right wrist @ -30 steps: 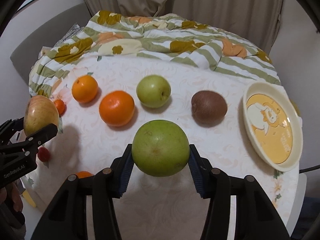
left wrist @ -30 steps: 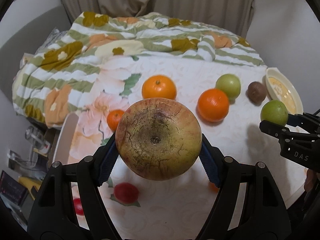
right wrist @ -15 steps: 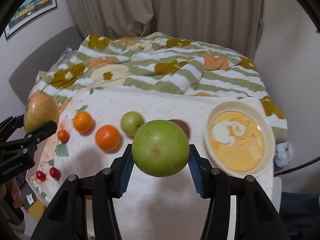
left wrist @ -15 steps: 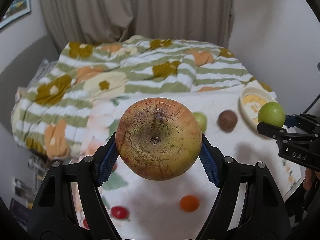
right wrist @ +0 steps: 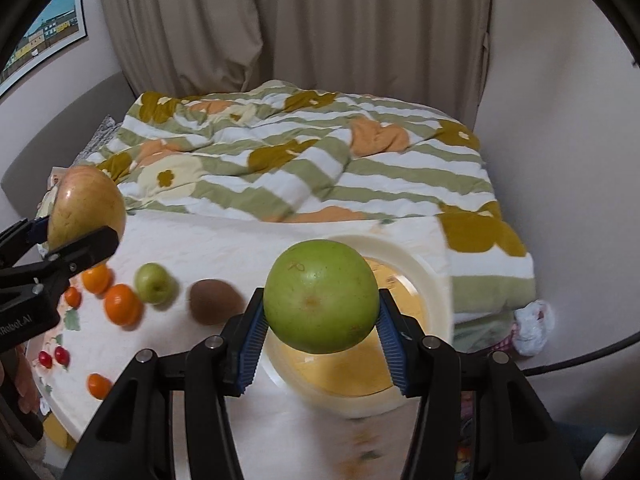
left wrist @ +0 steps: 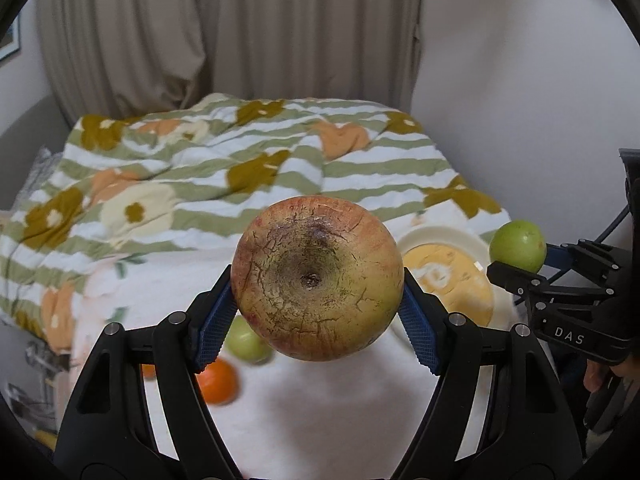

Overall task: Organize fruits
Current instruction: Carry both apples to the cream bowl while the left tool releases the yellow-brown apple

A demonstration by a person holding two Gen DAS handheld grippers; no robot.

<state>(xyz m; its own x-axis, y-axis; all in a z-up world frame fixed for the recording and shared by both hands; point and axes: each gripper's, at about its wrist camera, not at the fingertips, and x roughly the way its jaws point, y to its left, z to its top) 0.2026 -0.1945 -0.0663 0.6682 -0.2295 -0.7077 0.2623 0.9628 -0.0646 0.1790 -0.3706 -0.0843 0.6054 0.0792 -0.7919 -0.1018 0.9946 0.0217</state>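
My left gripper (left wrist: 318, 312) is shut on a large yellow-red apple (left wrist: 317, 278), held in the air above the table; it also shows at the left of the right wrist view (right wrist: 86, 208). My right gripper (right wrist: 320, 332) is shut on a green apple (right wrist: 321, 296), held over the cream plate with a yellow centre (right wrist: 424, 280). In the left wrist view the green apple (left wrist: 517, 245) is at the right, beyond the plate (left wrist: 452, 284). On the white floral tablecloth (right wrist: 224, 248) lie a kiwi (right wrist: 214, 300), a small green apple (right wrist: 154, 283) and oranges (right wrist: 122, 304).
Small tangerines (right wrist: 98, 385) and red cherries (right wrist: 54, 357) lie near the table's left edge. A green-striped floral quilt (right wrist: 304, 168) covers the bed behind the table. Curtains (right wrist: 296, 20) hang at the back. A black cable (right wrist: 580, 360) runs at the right.
Both grippers have risen and swung right with their apples. The plate now lies under the right gripper, and the loose fruits have shifted left and lower in both views.
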